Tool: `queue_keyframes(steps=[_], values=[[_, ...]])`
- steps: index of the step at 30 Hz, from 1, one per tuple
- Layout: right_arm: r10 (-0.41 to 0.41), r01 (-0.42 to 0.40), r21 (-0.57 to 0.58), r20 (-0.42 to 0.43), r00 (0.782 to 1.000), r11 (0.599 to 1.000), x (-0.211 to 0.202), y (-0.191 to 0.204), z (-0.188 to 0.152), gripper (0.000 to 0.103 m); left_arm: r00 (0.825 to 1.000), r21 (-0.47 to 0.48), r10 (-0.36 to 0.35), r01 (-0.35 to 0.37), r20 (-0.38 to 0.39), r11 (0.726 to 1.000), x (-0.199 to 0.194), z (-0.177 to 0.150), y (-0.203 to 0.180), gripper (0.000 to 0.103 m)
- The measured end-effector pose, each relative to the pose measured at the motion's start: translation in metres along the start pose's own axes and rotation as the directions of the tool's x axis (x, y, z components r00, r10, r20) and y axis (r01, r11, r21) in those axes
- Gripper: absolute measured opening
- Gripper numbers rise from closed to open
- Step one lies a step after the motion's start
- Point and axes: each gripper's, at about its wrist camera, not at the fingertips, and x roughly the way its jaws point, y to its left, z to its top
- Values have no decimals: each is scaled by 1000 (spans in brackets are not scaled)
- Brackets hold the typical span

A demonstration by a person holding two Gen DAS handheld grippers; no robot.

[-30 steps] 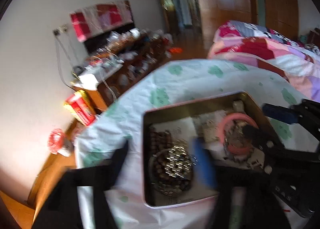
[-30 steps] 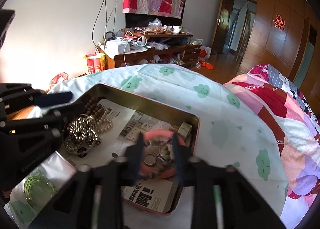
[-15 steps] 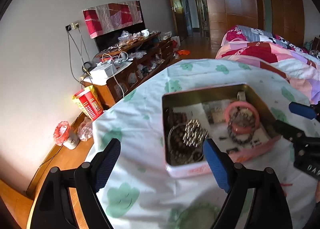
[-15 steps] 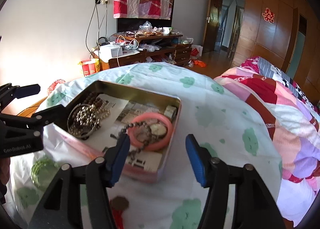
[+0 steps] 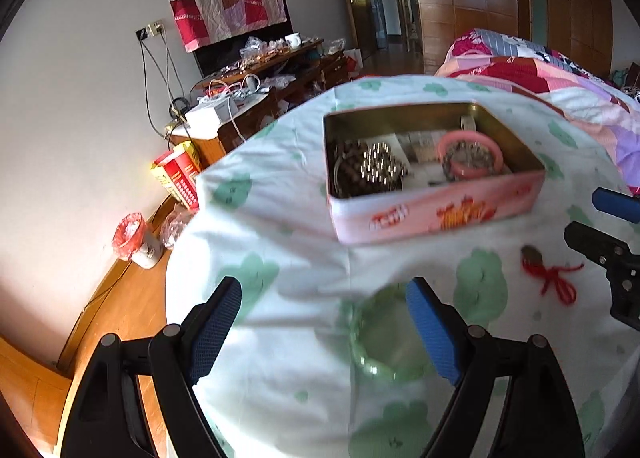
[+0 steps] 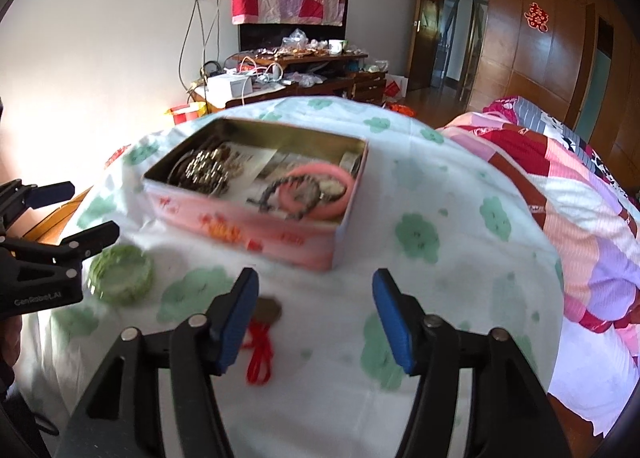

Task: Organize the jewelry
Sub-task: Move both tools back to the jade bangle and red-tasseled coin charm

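Both tools share one build: matte black plastic linkage arms joined by round silver pivot pins, ending in flat fingers faced with textured blue pads. On the left gripper [image 5: 322,328], the pads [image 5: 430,332] show a fine mesh grain. The right gripper [image 6: 314,320] looks identical. At the left edge of the right wrist view, white "GenRobot.AI" lettering marks the black body.

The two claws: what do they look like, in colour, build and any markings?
Both match. The left claw and the right claw have black plastic linkage arms with round silver rivets at the joints, and each finger ends in a textured blue pad. In the right wrist view, the left claw's black body carries white lettering, blurred, apparently "GenRobot.AI". No cables show on either.
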Motion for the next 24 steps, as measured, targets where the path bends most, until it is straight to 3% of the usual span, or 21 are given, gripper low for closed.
queue_keyframes(steps=[10,16,17,19,20,23,24], values=[[23,-25,-34,-44,999,999,8,20,-25,63,999,-19,-2,2,-39,1000,10,-17,1,85],[23,-26,-61,-63,998,998,14,27,-32,63,999,-32,-24,23,-22,999,9,-20,2,82],[28,-32,-59,-71,997,998,16,26,-34,62,999,-32,-35,34,-21,999,9,-21,2,79],[40,-44,-53,-81,996,998,18,26,-36,46,998,-26,-59,59,-22,998,9,-21,0,58],[54,-59,-53,-94,994,997,19,26,-38,33,997,-22,-71,70,-22,997,8,-20,-2,54],[81,-86,-52,-91,993,995,18,28,-39,18,993,-27,-115,114,-25,993,8,-21,-3,37],[80,-86,-59,-91,993,995,18,30,-38,12,993,-25,-117,116,-31,993,9,-21,-4,18]])
